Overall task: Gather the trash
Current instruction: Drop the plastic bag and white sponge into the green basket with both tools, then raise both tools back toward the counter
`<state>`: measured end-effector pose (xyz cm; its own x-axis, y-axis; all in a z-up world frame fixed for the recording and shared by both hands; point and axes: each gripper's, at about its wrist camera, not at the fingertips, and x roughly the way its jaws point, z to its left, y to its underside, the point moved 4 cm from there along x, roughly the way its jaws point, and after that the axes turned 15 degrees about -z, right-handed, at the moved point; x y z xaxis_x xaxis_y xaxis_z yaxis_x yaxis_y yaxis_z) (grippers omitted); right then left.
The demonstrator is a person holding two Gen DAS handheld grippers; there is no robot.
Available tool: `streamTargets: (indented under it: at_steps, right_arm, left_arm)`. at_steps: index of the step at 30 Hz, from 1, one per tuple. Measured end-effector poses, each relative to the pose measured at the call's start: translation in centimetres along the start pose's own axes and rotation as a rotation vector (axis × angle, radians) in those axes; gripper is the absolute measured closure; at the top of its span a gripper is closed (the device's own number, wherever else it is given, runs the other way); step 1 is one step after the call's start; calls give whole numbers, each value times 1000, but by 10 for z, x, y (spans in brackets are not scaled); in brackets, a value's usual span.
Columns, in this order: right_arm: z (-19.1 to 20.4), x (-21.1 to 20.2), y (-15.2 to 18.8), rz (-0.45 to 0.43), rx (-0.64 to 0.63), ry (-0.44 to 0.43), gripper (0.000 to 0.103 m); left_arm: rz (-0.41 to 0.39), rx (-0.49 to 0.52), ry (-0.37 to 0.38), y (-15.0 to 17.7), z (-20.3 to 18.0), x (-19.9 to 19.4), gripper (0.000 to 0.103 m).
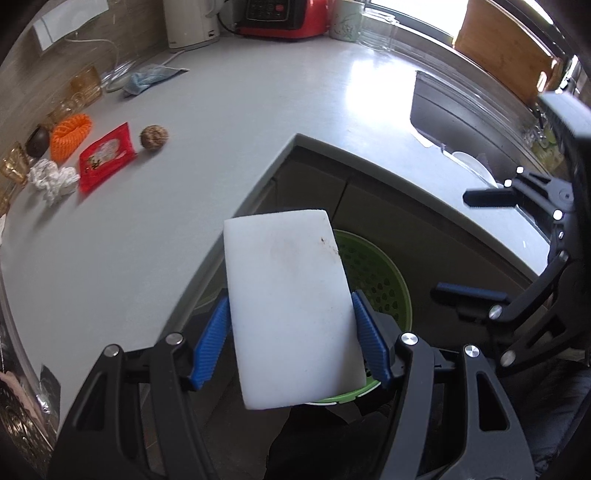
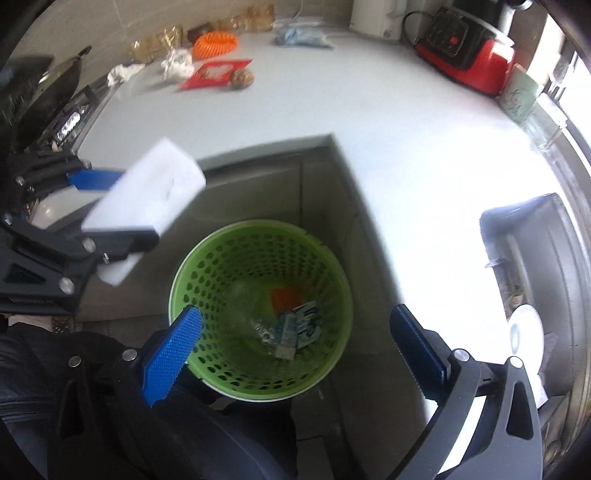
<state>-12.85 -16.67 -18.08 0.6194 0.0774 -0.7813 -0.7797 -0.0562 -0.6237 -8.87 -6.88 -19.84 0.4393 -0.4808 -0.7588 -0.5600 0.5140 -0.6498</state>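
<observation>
My left gripper (image 1: 291,332) is shut on a white foam block (image 1: 291,310) and holds it above the green perforated bin (image 1: 384,284) on the floor. In the right wrist view the block (image 2: 147,188) hangs up and left of the bin (image 2: 221,258), which holds an orange scrap and blue-white wrappers. My right gripper (image 2: 295,332) is open and empty over the bin; it also shows in the left wrist view (image 1: 480,243). On the counter lie a red wrapper (image 1: 105,157), crumpled white paper (image 1: 51,179), an orange foam net (image 1: 70,136) and a brown ball (image 1: 154,137).
The grey L-shaped counter (image 1: 221,110) wraps around the bin. A sink (image 1: 461,122) with a white plate is at the right. A red appliance (image 1: 284,18), a white kettle, a mug and a blue cloth (image 1: 147,77) stand at the back. Glass cups line the left wall.
</observation>
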Motion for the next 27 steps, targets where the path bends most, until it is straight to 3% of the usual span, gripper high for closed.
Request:
streamTargets:
  at_steps: [4, 6, 9, 14, 21, 27]
  right_arm:
    - [-19, -16, -7, -53, -6, 32, 2]
    - [-31, -22, -11, -73, -4, 50, 2]
    - [-46, -25, -14, -92, 7, 65, 2]
    - [-64, -26, -18, -111, 16, 67, 2]
    - [-68, -20, -32, -143, 7, 19, 2]
    - [-54, -5, -59, -181, -10, -61, 2]
  left_arm:
    - [42, 10, 37, 3, -11, 12, 39]
    - [78, 3, 63, 6, -17, 20, 23]
    - [119, 12, 59, 10, -24, 31, 11]
    - [89, -24, 20, 0, -24, 28, 8]
    - [-14, -160, -112, -27, 10, 10, 8]
    - [-111, -289, -262, -45, 63, -10, 8]
